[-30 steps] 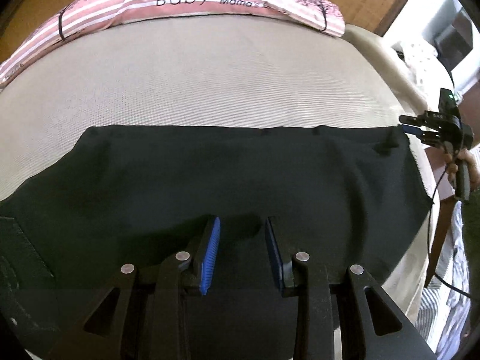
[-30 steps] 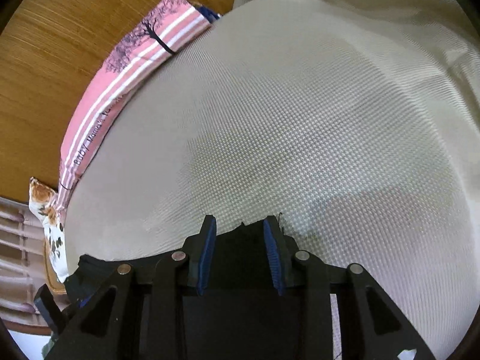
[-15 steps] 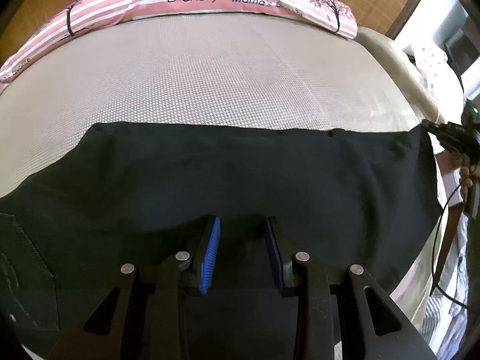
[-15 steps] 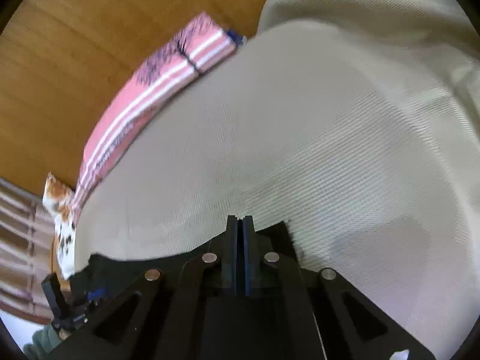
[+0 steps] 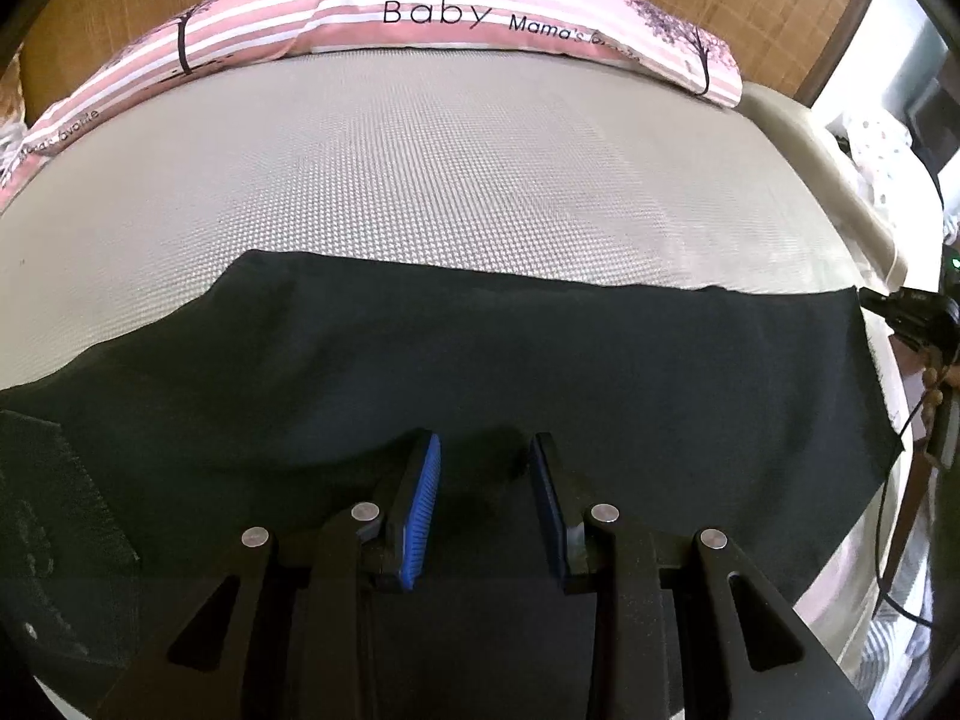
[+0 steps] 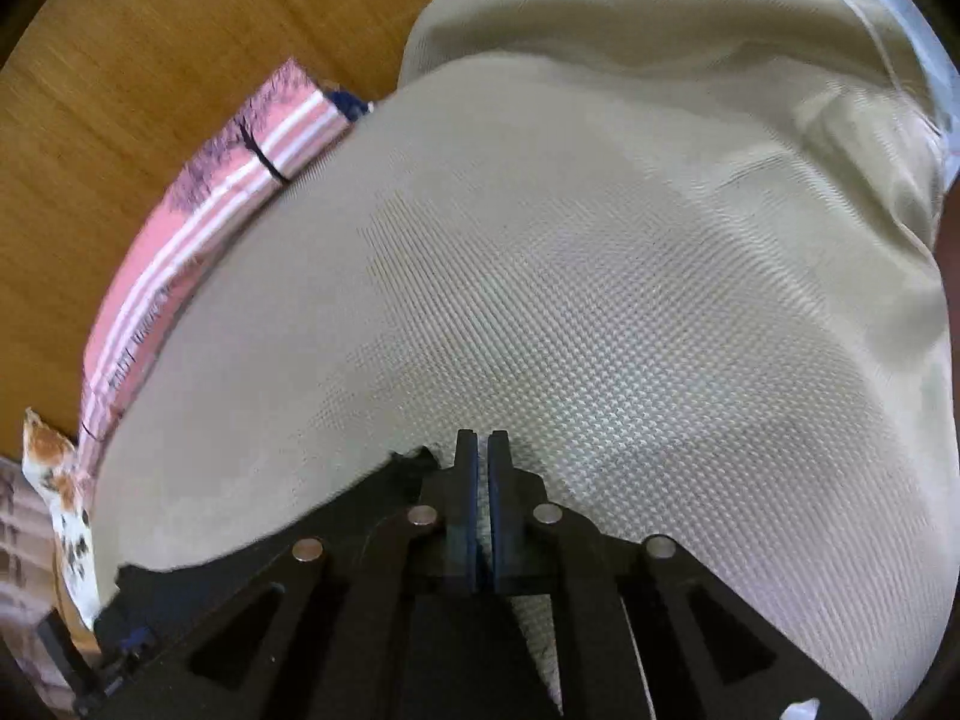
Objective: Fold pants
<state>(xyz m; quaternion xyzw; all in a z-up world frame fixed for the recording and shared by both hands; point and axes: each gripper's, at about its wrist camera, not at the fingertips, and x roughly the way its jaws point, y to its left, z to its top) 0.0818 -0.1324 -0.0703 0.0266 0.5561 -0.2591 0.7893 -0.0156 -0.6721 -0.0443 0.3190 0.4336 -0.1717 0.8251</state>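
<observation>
Pants, black, lie spread flat across the near part of a beige woven bed.

Left wrist view: the left gripper sits over the near edge of the pants, jaws partly apart with dark cloth bunched between the blue pads; whether the pads pinch it cannot be told. At far right, the right gripper meets the pants' far corner. Beyond lies a pink striped pillow printed "Baby".

Right wrist view: the right gripper has its jaws clenched nearly together, having just closed, at the pants' corner; no cloth shows in the slit between the pads. Bare bed lies beyond, the pillow upper left.
</observation>
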